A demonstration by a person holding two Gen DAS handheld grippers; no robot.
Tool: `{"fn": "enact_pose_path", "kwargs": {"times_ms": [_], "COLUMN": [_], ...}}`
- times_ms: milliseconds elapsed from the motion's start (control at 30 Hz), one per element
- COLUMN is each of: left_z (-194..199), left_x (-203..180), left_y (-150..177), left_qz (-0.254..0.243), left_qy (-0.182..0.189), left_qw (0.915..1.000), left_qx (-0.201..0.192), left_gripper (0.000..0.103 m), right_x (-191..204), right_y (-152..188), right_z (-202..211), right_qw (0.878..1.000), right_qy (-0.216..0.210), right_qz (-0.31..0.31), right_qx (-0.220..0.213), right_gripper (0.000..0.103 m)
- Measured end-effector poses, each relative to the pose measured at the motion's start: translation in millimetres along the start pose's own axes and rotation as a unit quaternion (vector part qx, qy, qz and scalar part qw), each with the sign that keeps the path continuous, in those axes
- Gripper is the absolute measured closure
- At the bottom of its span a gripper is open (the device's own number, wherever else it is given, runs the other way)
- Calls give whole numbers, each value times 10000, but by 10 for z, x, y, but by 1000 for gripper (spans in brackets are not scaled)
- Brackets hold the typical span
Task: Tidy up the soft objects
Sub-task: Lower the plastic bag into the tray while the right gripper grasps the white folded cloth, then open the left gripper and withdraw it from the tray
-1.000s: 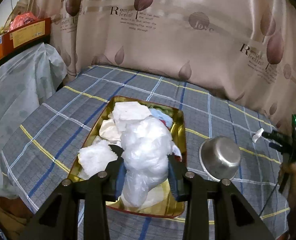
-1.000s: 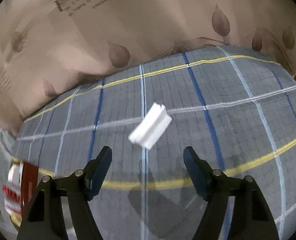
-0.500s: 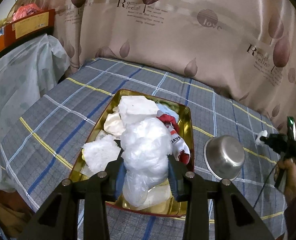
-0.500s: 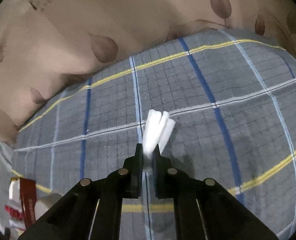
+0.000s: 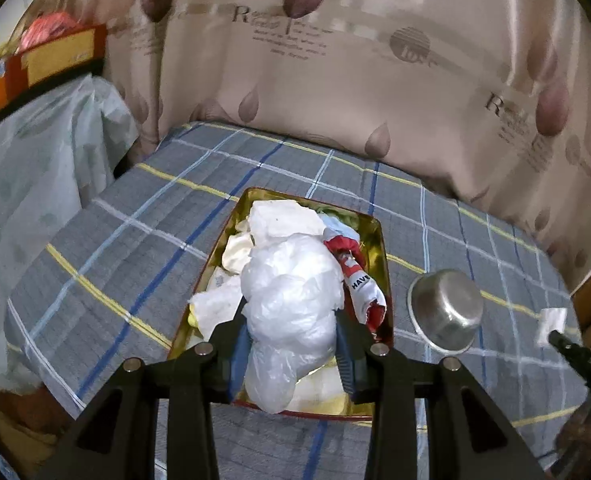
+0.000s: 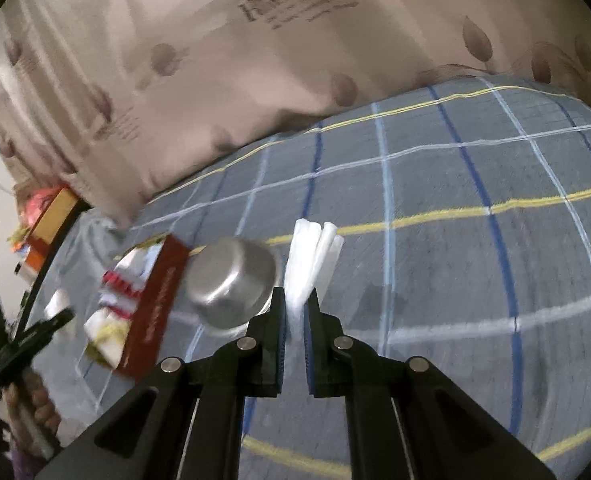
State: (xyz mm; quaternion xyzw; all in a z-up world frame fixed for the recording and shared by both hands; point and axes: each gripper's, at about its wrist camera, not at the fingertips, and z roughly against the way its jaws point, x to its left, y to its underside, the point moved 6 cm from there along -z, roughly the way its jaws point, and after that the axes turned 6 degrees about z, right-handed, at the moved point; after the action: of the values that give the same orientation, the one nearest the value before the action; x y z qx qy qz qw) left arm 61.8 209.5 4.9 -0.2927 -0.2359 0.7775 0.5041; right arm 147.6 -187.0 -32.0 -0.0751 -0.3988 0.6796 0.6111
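Observation:
My left gripper (image 5: 293,334) is shut on a crumpled clear plastic bag (image 5: 291,300) and holds it above a gold tray (image 5: 383,248) heaped with white cloths and a red-and-white wrapper (image 5: 355,276). My right gripper (image 6: 294,312) is shut on a folded white tissue (image 6: 311,256), lifted above the plaid cloth. In the left wrist view the right gripper (image 5: 555,338) shows at the far right with the tissue (image 5: 551,322). In the right wrist view the tray (image 6: 155,300) lies at the left.
An overturned steel bowl (image 5: 445,308) sits on the plaid tablecloth (image 5: 143,240) right of the tray; it also shows in the right wrist view (image 6: 231,280). A patterned curtain (image 5: 375,80) hangs behind. A plastic-covered heap (image 5: 35,180) and boxes (image 5: 55,56) stand at the left.
My right gripper shut on the tissue, lifted it and swung left toward the bowl and tray. My left gripper raised the plastic bag a little, uncovering the red-and-white wrapper.

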Motion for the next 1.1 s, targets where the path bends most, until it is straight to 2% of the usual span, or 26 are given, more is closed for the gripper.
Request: {"fn": "enact_pose_path", "kwargs": {"times_ms": [200, 300, 400, 467, 567, 633, 833, 967, 1100], "left_z": [-232, -427, -601, -675, -734, -756, -371, -90, 138], "left_x": [-35, -26, -36, -32, -66, -17, 87, 99, 166], "left_y": [-144, -201, -207, -209, -191, -165, -143, 33, 317], "left_qz": [-465, -463, -456, -532, -634, -547, -174, 27, 334], "left_qy": [-41, 166, 309, 91, 20, -173, -238, -295, -538], "left_qw": [9989, 9984, 9973, 9973, 9964, 9956, 9991, 9990, 9972], "left_qx": [102, 290, 478, 507, 556, 736, 304, 346, 392], "left_gripper": [64, 61, 54, 51, 49, 47, 47, 47, 47], "right_x": [172, 196, 182, 167, 159, 172, 319, 596, 1024], "right_y": [173, 232, 277, 294, 303, 304, 241, 142, 30], "right_z": [225, 276, 288, 291, 290, 281, 309, 285, 170], "right_qw": [9998, 9998, 9998, 9998, 9998, 9996, 9988, 9966, 9909], "right_qy": [-143, -130, -130, -144, -161, -202, -351, -600, -1003], "right_qz": [120, 156, 134, 116, 119, 127, 314, 565, 885], "right_qx": [-2, 17, 47, 78, 97, 124, 93, 91, 169], "right_gripper": [95, 95, 95, 95, 95, 95, 95, 95, 95]}}
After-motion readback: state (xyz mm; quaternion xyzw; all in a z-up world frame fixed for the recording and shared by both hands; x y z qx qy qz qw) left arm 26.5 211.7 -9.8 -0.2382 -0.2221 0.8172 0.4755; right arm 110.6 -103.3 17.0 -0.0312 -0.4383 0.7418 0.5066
